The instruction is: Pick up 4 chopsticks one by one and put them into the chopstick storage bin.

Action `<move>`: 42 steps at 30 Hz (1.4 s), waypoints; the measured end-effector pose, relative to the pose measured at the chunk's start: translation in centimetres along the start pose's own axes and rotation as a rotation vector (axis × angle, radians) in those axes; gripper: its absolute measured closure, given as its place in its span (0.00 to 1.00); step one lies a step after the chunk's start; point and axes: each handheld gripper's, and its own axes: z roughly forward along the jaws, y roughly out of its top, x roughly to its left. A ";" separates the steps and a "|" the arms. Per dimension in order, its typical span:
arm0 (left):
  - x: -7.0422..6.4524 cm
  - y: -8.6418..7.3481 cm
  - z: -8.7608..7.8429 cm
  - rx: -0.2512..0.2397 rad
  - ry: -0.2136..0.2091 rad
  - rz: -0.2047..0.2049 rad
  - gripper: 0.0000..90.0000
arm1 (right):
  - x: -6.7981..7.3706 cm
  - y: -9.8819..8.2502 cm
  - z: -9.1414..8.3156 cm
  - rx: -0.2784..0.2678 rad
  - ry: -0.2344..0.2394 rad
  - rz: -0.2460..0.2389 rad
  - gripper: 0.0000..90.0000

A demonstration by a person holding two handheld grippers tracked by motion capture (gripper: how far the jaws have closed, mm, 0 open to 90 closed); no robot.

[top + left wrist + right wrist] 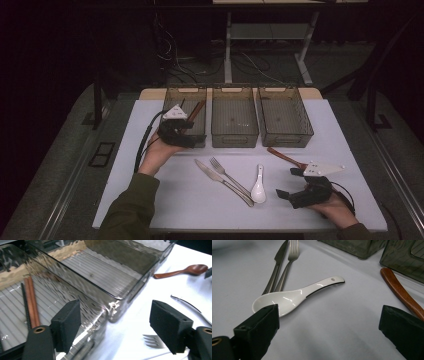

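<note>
Nearest the right gripper, whose jaws are gaping empty, a white ceramic spoon is lying on the table, probably slippery and fragile, best pinched mid-handle, while the left gripper is hovering released by the bins.

Glossy white ceramic spoon, shiny metal fork, smoky ribbed plastic bins, polished wooden spoon.

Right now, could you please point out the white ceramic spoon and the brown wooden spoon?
White ceramic spoon [287, 298]: right gripper view, on its bowl.
Brown wooden spoon [193, 268]: left gripper view, on its bowl.
</note>
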 end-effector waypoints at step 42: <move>-5.9 -8.3 -3.4 -0.024 -0.027 0.018 0.08 | 0.1 -0.1 -0.2 -0.006 -0.012 0.011 0.03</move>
